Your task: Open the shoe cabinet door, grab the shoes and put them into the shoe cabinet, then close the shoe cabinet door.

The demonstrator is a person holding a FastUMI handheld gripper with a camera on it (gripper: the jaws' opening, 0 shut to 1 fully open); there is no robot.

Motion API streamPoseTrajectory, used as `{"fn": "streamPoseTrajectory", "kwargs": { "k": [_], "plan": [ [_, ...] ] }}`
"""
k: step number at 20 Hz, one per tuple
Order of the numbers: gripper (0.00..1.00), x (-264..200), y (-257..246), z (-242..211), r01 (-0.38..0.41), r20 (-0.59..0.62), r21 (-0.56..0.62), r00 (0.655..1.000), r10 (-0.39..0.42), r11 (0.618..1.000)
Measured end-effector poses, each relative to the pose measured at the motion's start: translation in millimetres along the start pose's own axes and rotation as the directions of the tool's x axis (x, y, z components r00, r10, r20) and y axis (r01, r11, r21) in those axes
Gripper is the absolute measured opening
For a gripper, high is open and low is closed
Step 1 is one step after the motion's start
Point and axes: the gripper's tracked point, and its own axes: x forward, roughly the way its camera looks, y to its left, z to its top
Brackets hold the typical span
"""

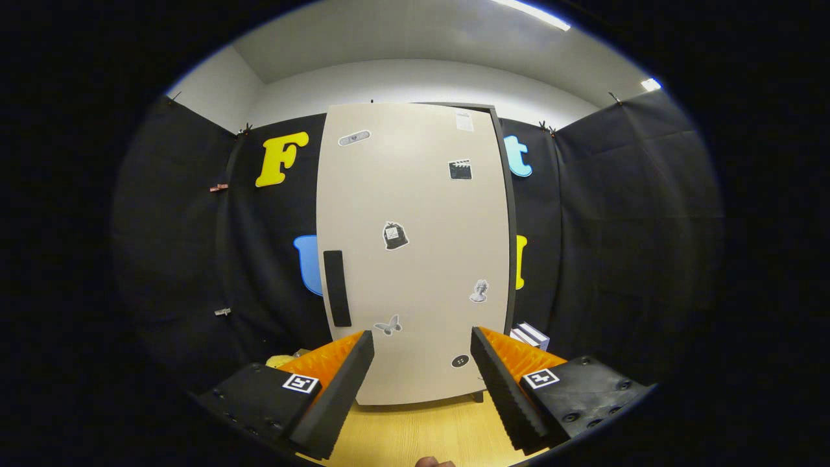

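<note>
At centre frame: shoe cabinet [415, 253] — a tall beige unit standing upright on the wooden floor [421, 431], just beyond the fingertips.
Door: shoe cabinet door [421, 214] is closed, flat and facing the camera; a dark edge of the cabinet shows along its right side.
Handle: black vertical handle [336, 288] sits at the door's lower left, above the left finger.
Stickers: several small stickers [395, 235] are scattered over the door, from top to bottom.
Gripper: gripper [421, 344] at the bottom of the frame is released — its two black-and-orange fingers [337, 389] are spread wide with nothing between them, only the lower part of the door showing in the gap.
Right of the cabinet's foot: a white box-like object [532, 334] peeks out above the right finger.
Left of the foot: something yellow [280, 360] lies behind the left finger; too hidden to name.
Bottom edge: part of a hand [433, 462].
</note>
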Motion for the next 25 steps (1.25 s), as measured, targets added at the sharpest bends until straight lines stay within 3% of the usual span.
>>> {"fn": "streamPoseTrajectory", "kwargs": {
  "k": [25],
  "plan": [
    [0.98, 1.7, -2.5, 3.7, -0.006, 0.014, -0.044, 1.0, 0.007, 0.999]
  ]
}}
